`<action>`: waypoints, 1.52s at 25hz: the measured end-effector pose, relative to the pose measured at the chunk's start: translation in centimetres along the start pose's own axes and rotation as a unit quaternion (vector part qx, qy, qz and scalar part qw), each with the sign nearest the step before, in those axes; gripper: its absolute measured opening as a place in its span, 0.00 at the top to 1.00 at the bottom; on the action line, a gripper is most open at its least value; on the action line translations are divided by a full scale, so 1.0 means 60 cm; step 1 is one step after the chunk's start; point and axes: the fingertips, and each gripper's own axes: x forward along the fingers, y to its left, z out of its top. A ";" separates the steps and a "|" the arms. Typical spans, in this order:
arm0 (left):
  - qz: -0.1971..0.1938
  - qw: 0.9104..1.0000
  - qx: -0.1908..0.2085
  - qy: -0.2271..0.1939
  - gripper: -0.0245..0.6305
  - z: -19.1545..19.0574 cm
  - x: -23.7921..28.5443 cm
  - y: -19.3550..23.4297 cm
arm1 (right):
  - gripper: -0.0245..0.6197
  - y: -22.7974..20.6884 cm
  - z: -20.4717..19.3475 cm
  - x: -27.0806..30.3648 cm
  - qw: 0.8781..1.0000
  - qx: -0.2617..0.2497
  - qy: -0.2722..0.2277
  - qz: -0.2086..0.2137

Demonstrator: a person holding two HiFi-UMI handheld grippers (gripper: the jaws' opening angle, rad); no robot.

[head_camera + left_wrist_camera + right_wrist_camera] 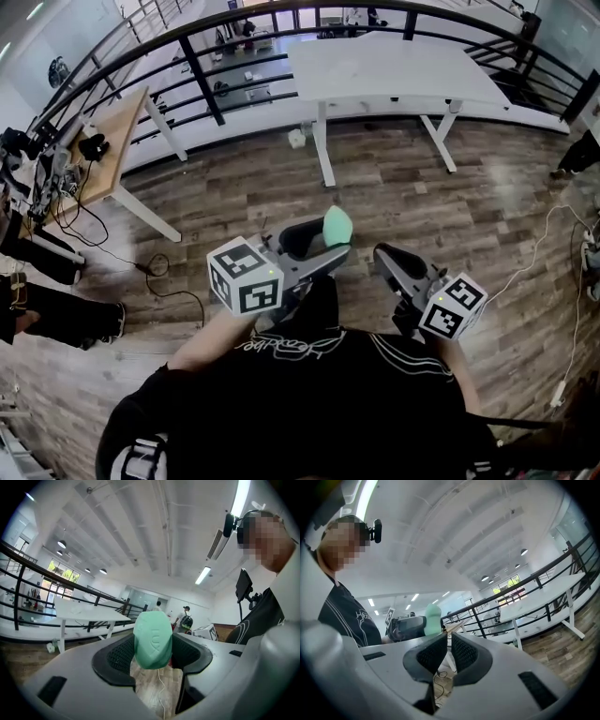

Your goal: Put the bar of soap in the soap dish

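The left tongs (328, 242) are clamped on the green soap (337, 225), carried in the air over the floor (487, 216) with no dish in any view. The pads seem to catch only its lower half, so a slick bar could pivot or slip out and drop. The left gripper view shows that hold on the soap (153, 639); only the right gripper view shows the right tongs (449, 651) nearly together and empty.

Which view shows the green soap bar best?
Left gripper view: the soap bar fills the centre, clamped between the jaws. Head view shows it small, from above; right gripper view only a distant sliver.
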 end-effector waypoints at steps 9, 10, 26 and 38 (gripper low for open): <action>-0.013 1.000 -0.015 0.006 0.57 0.045 0.088 0.205 | 0.92 -0.171 0.049 0.137 1.000 0.012 0.004 -0.014; -0.013 1.000 -0.017 0.006 0.57 0.057 0.096 0.237 | 0.92 -0.193 0.059 0.159 1.000 0.017 0.003 -0.016; -0.015 1.000 -0.021 0.010 0.57 0.272 0.239 0.710 | 0.92 -0.513 0.261 0.507 0.999 0.034 -0.015 -0.028; -0.006 1.000 -0.011 0.016 0.57 0.306 0.284 0.784 | 0.92 -0.592 0.286 0.544 0.999 0.026 -0.020 -0.032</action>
